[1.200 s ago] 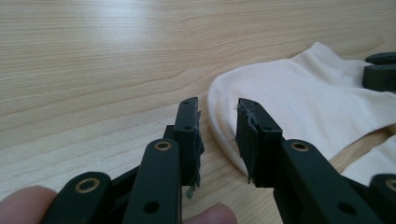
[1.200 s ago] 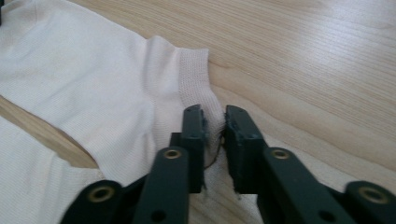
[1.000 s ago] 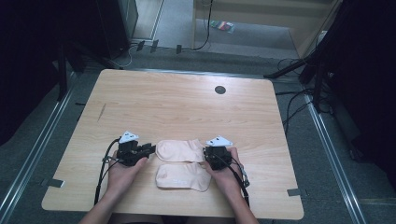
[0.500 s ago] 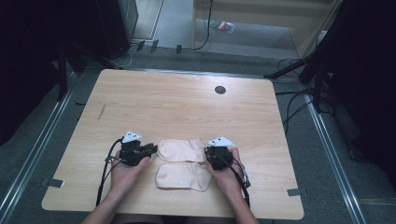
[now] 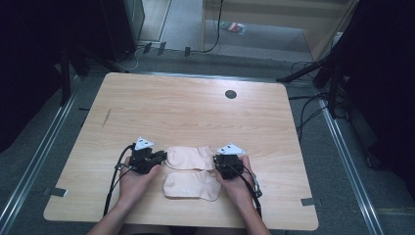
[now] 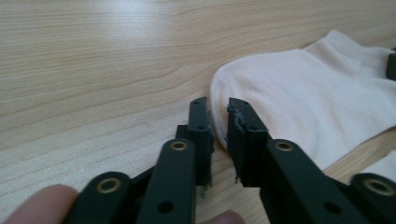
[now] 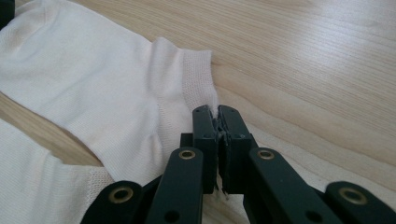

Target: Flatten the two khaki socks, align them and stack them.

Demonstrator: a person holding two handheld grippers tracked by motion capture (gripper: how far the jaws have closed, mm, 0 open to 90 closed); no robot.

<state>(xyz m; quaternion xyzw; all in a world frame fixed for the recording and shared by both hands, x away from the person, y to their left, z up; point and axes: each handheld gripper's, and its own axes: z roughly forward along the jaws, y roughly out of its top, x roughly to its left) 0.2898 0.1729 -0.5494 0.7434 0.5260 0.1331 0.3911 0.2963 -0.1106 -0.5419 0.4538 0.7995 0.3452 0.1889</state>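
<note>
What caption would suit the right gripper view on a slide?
Right hand-held gripper shut on the cuff edge of a pale sock lying on a wooden table.

Wooden table [image 5: 195, 112] mid-frame, dark round grommet hole [image 5: 230, 94] upper centre of top. Two pale pink socks lower centre, lying flat: far sock [image 5: 190, 157] above near sock [image 5: 192, 185], edges touching or just apart, hard to tell. Left gripper [image 5: 157, 157] at far sock's left end, right gripper [image 5: 217, 164] at its right end; jaw state too small to read. Hands [image 5: 134, 180] and forearms entering from bottom edge. Cables trailing from both grippers. Grey floor, rails, black stands around table.
</note>
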